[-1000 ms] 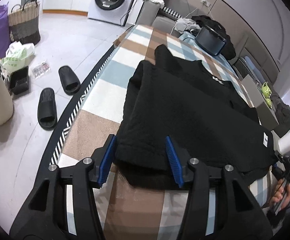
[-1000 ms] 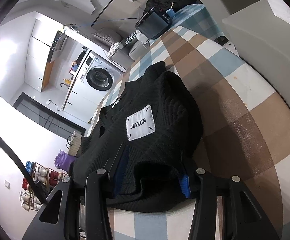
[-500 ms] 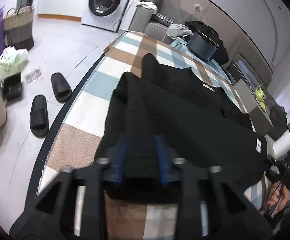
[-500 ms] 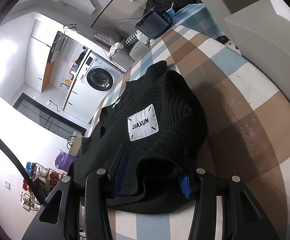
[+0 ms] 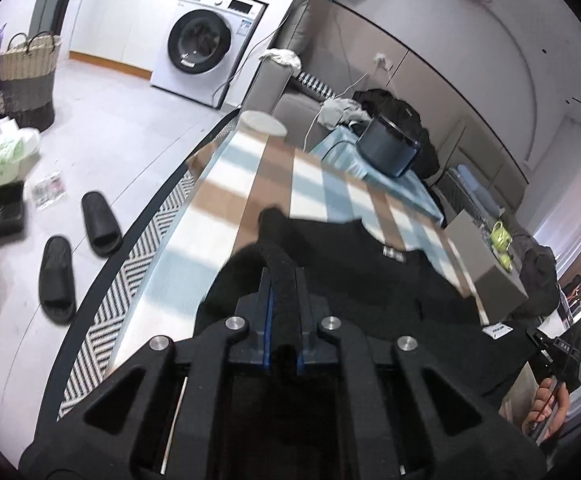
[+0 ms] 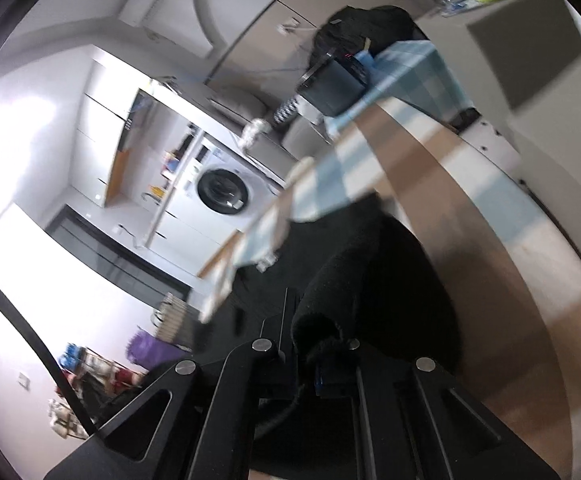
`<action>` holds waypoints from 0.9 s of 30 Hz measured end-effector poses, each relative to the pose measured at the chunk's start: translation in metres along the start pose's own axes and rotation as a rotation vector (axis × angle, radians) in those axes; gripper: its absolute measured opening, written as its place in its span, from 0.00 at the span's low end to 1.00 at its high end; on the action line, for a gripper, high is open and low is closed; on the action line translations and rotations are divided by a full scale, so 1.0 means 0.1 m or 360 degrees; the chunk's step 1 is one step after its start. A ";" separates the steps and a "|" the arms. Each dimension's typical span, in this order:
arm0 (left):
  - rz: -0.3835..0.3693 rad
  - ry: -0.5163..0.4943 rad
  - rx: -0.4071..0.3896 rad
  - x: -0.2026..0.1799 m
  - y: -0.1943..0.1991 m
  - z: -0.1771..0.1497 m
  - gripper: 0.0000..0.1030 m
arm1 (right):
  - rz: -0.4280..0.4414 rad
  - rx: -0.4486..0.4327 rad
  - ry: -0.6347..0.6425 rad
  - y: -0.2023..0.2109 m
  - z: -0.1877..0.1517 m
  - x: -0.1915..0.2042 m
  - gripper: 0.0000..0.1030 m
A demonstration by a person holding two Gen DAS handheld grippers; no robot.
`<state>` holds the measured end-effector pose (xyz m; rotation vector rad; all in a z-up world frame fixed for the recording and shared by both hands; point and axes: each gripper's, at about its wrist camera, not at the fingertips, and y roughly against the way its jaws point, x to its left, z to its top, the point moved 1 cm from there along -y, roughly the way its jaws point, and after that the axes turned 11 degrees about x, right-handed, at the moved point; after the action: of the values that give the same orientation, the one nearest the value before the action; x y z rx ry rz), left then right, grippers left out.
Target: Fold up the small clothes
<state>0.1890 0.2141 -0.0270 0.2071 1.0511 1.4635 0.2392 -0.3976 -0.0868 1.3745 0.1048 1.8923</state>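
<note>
At the bottom centre of the left wrist view, the left tool [image 5: 283, 280] is pressed together on a fold of the black sweater [image 5: 354, 268], which spreads toward the right of the frame over the checked desk [image 5: 226, 200]. In the right wrist view the right tool [image 6: 310, 332] likewise pinches a bunched edge of the sweater at lower centre, the cloth draping up and right of it. Farther off, slippers [image 5: 74, 252] lie on the floor at left, and a washing machine [image 5: 206, 52] stands at upper centre.
</note>
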 end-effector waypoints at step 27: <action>0.0091 0.0125 0.0171 0.11 -1.12 0.92 0.48 | -0.0260 0.0088 -0.0225 -0.85 1.19 -0.38 0.44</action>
<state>0.3268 0.2473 -0.0571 0.2602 1.1974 1.4775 0.3882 -0.4057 -0.1082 1.4863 0.1946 1.6642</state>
